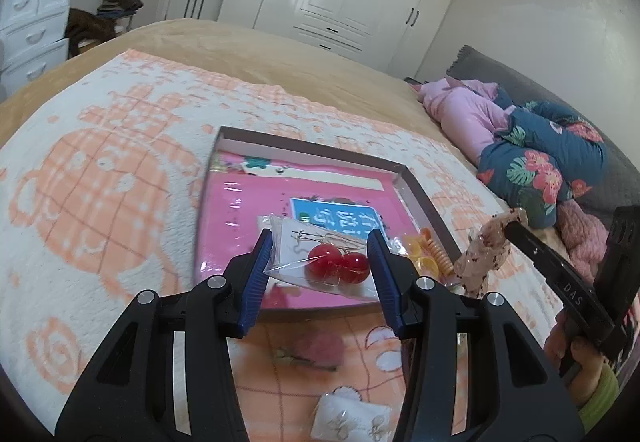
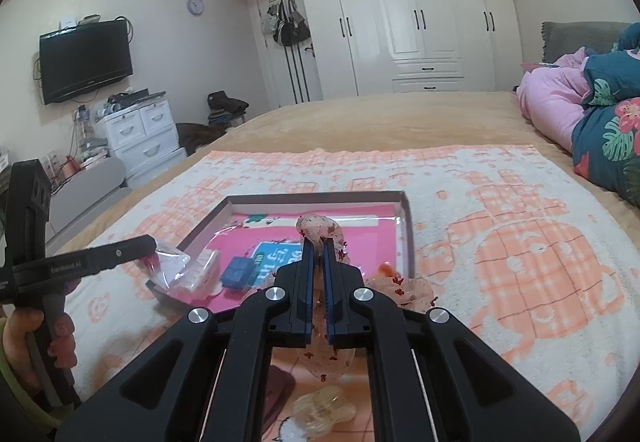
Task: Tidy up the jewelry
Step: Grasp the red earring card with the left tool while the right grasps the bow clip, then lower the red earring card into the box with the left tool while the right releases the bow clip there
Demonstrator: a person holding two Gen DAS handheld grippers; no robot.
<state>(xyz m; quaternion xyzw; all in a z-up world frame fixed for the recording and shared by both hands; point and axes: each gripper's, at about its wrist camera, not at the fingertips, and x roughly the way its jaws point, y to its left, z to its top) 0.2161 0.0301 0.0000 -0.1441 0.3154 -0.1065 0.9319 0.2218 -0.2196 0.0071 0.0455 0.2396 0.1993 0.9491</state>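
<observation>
Two hand-held grippers hover over a bed covered by a white towel [image 1: 132,129] with an orange pattern. On the towel lies a shallow box lid [image 1: 424,197] with low grey walls and a glossy pink floor.

The left gripper [image 1: 320,256] has its blue jaws part-way apart, pressed on the two sides of a small clear packet [image 1: 316,262]. Inside the packet is a white card carrying a pair of red ball earrings [image 1: 338,264] on gold hooks. The packet hangs above the near part of the box lid.

Inside the lid, at its near right corner, sits a yellow and orange hair accessory [image 1: 426,254]. From the right wrist view, a small blue block [image 2: 237,272] and a white packet [image 2: 204,268] also lie on the pink floor toward its left side.

The right gripper [image 2: 318,246] has its jaws nearly together, pinching a sheer scrunchie [image 2: 318,228] speckled with dark red, held above the lid's near edge.

On the towel, nearer than the lid, lie a white earring card [image 1: 352,418], a pale yellow hair clip [image 2: 320,410] and a dark maroon item [image 2: 280,386].
</observation>
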